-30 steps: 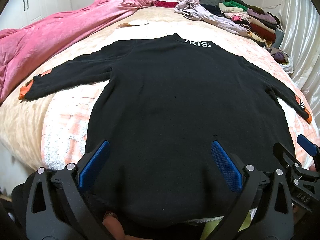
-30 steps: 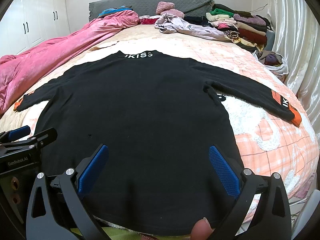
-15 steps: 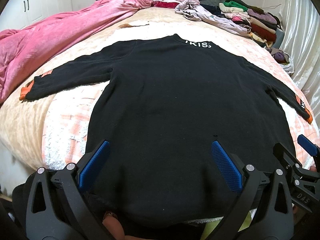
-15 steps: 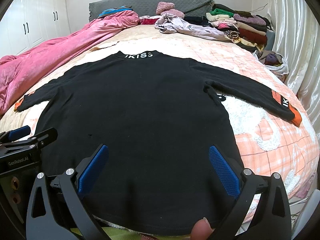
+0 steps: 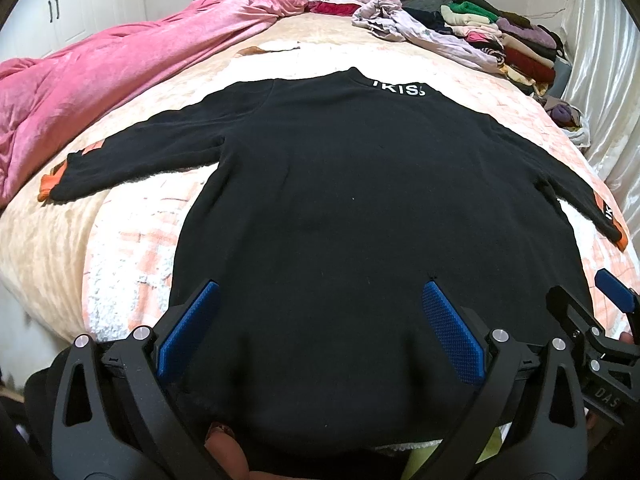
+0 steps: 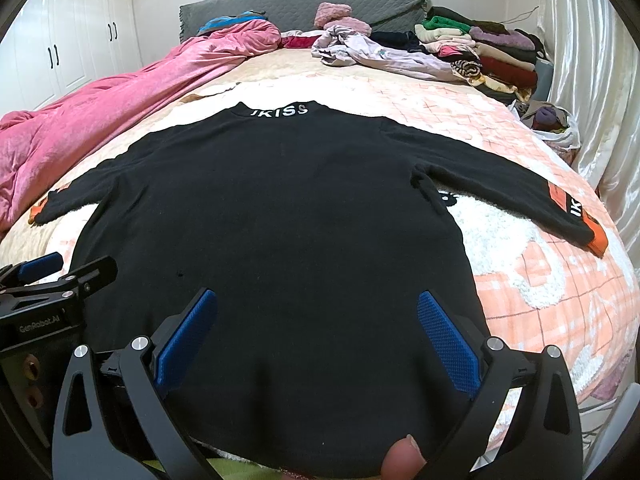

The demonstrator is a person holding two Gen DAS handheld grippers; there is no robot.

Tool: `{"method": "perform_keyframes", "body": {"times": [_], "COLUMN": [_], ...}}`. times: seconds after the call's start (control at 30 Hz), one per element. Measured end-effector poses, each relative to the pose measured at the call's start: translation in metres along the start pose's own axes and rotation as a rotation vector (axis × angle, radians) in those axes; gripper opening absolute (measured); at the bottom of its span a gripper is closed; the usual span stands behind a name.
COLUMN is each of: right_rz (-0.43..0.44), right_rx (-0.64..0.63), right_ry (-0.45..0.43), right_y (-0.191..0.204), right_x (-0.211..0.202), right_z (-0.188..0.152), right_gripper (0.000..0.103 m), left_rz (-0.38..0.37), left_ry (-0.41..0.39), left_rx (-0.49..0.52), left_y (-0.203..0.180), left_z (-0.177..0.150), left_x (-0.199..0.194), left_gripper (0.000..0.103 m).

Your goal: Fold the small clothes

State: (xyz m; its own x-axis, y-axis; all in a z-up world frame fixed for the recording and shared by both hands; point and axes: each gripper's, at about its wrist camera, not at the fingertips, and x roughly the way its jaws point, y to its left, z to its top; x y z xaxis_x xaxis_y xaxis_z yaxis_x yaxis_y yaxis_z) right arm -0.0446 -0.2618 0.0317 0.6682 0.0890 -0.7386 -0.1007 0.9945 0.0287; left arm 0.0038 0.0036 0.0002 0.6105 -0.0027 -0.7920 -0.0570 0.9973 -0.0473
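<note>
- Bed (image 6: pixel 540 280): black sweater (image 6: pixel 280 208) lies flat, sleeves outspread, hem at the near edge, ready for folding.
- Left gripper (image 5: pixel 320 332), right gripper (image 6: pixel 316 328): fingers apart, empty, poised over the hem.

Black long-sleeved sweatshirt (image 5: pixel 360 208) spread flat on the bed (image 5: pixel 120 248), collar with white "IKISS" lettering (image 6: pixel 280 111) at the far end, both sleeves stretched sideways, orange cuffs with white print (image 6: pixel 576 216), hem at the near edge

Bed (image 6: pixel 540 292) with black sweater (image 6: pixel 280 216), pink quilt (image 6: pixel 100 120), clothes pile (image 6: pixel 472 52).
</note>
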Motion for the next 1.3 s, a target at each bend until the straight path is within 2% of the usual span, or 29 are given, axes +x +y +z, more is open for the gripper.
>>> {"method": "perform_keyframes", "body": {"times": [0.37, 0.67, 1.1, 1.3], "right_rz": [-0.011, -0.068, -0.239, -0.332], "right_rx": [0.006, 0.054, 0.259, 0.354], "right_ry": [-0.021, -0.045, -0.035, -0.026], "right_y": [-0.008, -0.043, -0.165, -0.227], "right_x": [0.005, 0.017, 0.041, 0.049], "right_z": [0.012, 0.032, 0.057, 0.062], "right_gripper": [0.099, 0.099, 0.099, 0.099], "left_rz": [0.007, -0.001, -0.029, -0.026], "left_ry": [0.005, 0.009, 0.048, 0.061], "left_rx": [0.001, 0.017, 0.101, 0.097], "left_y": [-0.004, -0.013, -0.040, -0.044], "left_z": [0.009, 0.028, 0.067, 0.084], "left_x": [0.008, 0.019, 0.060, 0.082], "left_gripper": [0.095, 0.095, 0.095, 0.095]}}
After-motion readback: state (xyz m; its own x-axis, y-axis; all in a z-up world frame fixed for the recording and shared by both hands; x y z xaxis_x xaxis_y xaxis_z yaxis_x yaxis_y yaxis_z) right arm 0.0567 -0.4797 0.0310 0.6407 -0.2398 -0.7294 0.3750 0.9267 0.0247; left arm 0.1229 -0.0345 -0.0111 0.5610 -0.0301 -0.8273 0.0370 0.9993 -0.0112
